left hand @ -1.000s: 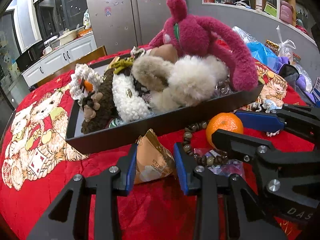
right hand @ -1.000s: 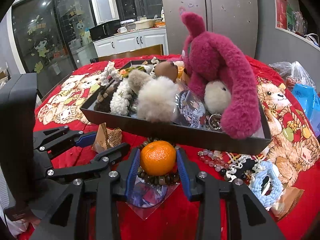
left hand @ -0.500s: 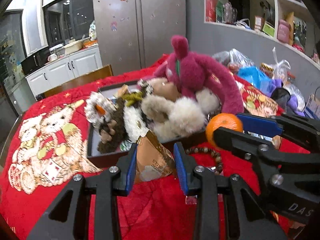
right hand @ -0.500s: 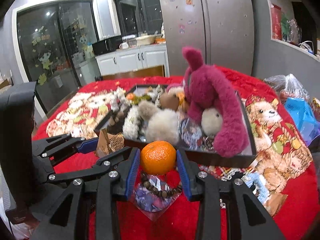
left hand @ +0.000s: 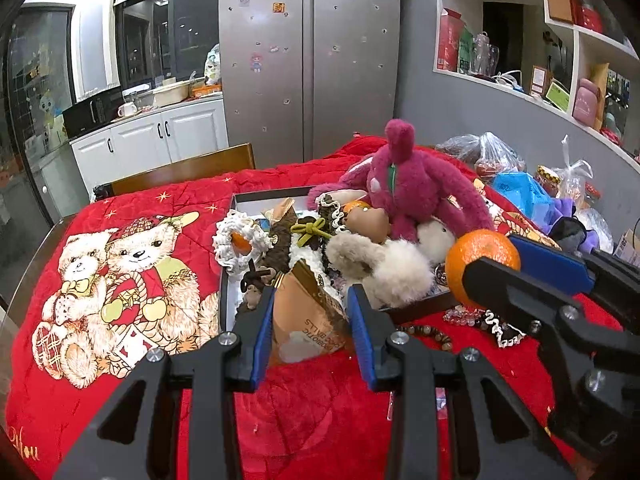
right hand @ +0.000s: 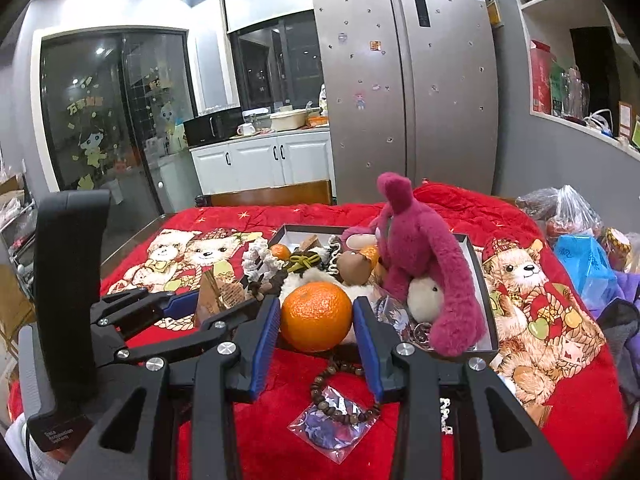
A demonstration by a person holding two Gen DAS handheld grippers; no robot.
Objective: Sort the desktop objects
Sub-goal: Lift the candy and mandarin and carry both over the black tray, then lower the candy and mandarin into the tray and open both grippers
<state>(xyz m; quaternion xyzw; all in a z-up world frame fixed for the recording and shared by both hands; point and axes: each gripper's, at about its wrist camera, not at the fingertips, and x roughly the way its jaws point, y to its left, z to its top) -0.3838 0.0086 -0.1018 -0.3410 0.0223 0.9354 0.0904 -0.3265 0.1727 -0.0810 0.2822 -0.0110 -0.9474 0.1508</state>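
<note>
My left gripper (left hand: 310, 320) is shut on a brown snack packet (left hand: 306, 318) and holds it above the red tablecloth, in front of the black tray (left hand: 420, 312). My right gripper (right hand: 316, 328) is shut on an orange (right hand: 316, 317), lifted clear of the cloth near the tray's front edge. In the left wrist view the orange (left hand: 480, 258) shows at the right between the right gripper's blue pads (left hand: 548, 266). In the right wrist view the packet (right hand: 218, 296) sits in the left gripper (right hand: 188, 308) at the left. The tray is full of plush toys, with a magenta rabbit (right hand: 420, 256) on top.
A wooden bead bracelet (right hand: 340, 398) and a clear sachet (right hand: 334, 426) lie on the red tablecloth (left hand: 120, 280) under my right gripper. More trinkets (left hand: 496, 324) lie right of the tray. Plastic bags (left hand: 524, 192) crowd the table's far right. A chair back (left hand: 184, 170) stands behind the table.
Both grippers have risen, lifting the packet and the orange off the cloth. The bracelet and sachet stayed on the table, and the tray now appears lower and farther off.
</note>
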